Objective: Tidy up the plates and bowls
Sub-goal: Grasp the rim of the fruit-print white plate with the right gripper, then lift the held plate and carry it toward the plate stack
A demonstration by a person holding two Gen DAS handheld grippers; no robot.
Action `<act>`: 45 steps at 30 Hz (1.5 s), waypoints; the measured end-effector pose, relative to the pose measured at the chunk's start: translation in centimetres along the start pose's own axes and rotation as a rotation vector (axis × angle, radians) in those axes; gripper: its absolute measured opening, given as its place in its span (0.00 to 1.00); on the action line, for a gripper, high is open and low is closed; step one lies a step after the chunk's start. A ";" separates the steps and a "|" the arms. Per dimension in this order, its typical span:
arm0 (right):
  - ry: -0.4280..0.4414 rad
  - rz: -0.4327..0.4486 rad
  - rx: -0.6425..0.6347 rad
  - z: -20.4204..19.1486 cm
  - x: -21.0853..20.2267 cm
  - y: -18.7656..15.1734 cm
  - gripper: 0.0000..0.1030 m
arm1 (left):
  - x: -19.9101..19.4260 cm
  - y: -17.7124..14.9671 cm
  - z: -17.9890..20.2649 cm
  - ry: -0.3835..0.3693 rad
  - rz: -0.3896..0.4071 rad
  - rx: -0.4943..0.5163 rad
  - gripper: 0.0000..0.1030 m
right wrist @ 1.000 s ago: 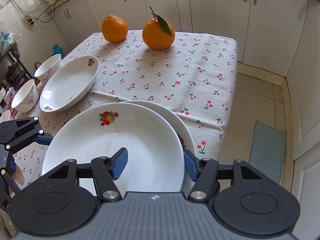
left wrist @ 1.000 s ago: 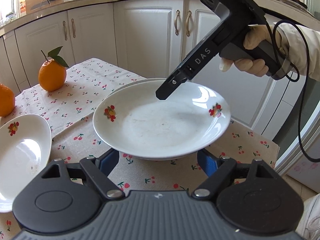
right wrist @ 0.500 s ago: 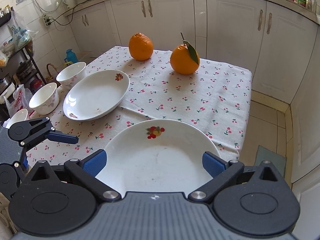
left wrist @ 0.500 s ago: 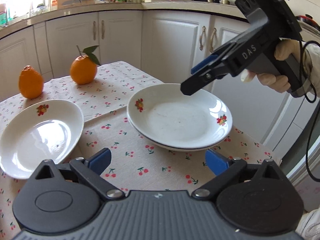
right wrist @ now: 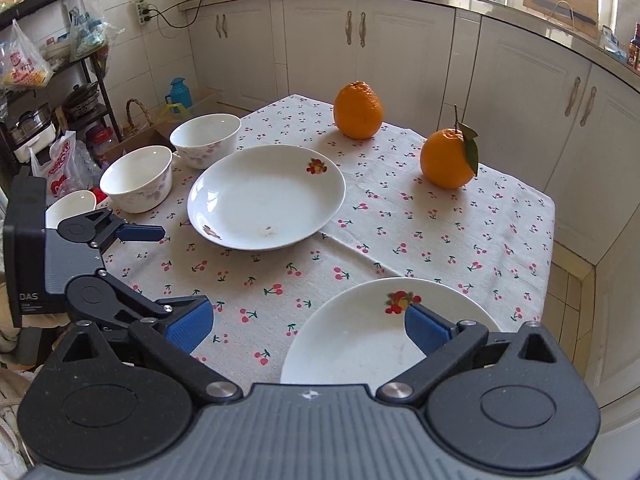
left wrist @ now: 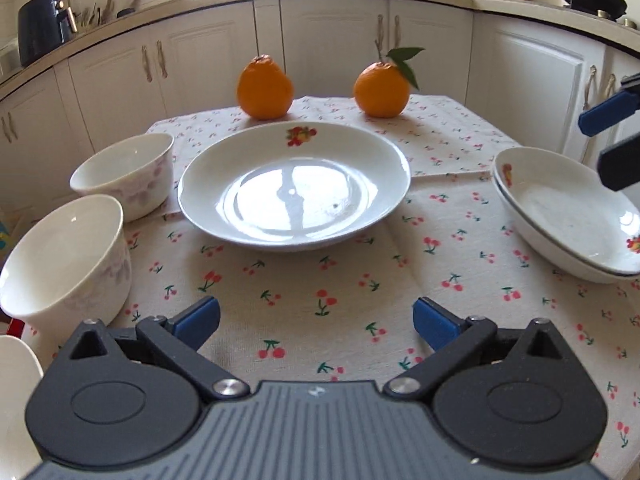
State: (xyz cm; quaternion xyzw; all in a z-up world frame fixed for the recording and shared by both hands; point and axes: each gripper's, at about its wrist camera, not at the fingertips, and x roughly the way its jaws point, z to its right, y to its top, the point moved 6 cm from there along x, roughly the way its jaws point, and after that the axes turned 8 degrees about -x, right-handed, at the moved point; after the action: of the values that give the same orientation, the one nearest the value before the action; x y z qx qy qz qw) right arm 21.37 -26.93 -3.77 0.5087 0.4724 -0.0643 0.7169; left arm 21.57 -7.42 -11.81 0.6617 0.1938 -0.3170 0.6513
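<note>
A white plate with a fruit print [left wrist: 294,188] lies alone mid-table, straight ahead of my left gripper [left wrist: 316,320], which is open and empty above the cloth. Two more such plates sit stacked [left wrist: 568,216] at the right; the stack [right wrist: 360,340] lies just under and beyond my right gripper [right wrist: 310,328], open and touching nothing. Two white bowls [left wrist: 124,176] [left wrist: 64,256] stand left of the single plate [right wrist: 264,196], and a third bowl [right wrist: 70,208] sits partly hidden behind the left gripper [right wrist: 160,270]. The right gripper's fingers [left wrist: 608,116] show at the edge.
Two oranges [left wrist: 264,88] [left wrist: 382,88] stand at the far side of the cherry-print tablecloth [left wrist: 320,280]. White kitchen cabinets [left wrist: 332,40] surround the table. A rack with bags and pots [right wrist: 48,92] stands beyond the bowls. The table edge [right wrist: 554,216] drops to tiled floor.
The plate both grippers held above the other plate now rests on it. Both grippers opened and drew back. The left view swung over to the single plate and the bowls.
</note>
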 end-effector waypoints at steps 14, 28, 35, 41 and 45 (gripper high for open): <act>0.056 -0.039 -0.062 0.1 4.5 2.9 1.00 | 2.5 1.8 -1.0 0.025 0.012 -0.075 1.00; 0.169 -0.056 -0.172 2.1 11.6 8.9 1.00 | 3.8 3.0 -1.3 0.023 0.019 -0.073 0.98; 0.218 -0.083 -0.198 2.8 15.9 11.6 1.00 | 3.8 3.3 -1.1 0.003 0.026 -0.052 0.93; 0.278 -0.102 -0.204 3.2 19.3 13.3 0.82 | 3.8 3.5 -0.8 -0.007 0.029 -0.047 0.85; 0.303 -0.122 -0.204 3.7 21.3 13.9 0.71 | 3.8 3.5 -0.9 -0.010 0.026 -0.045 0.85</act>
State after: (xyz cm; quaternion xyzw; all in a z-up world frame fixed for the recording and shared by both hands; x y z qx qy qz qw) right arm 43.24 -14.97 -10.18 0.4076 0.6088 0.0178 0.6803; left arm 26.86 -7.38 -11.82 0.6476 0.1889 -0.3072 0.6712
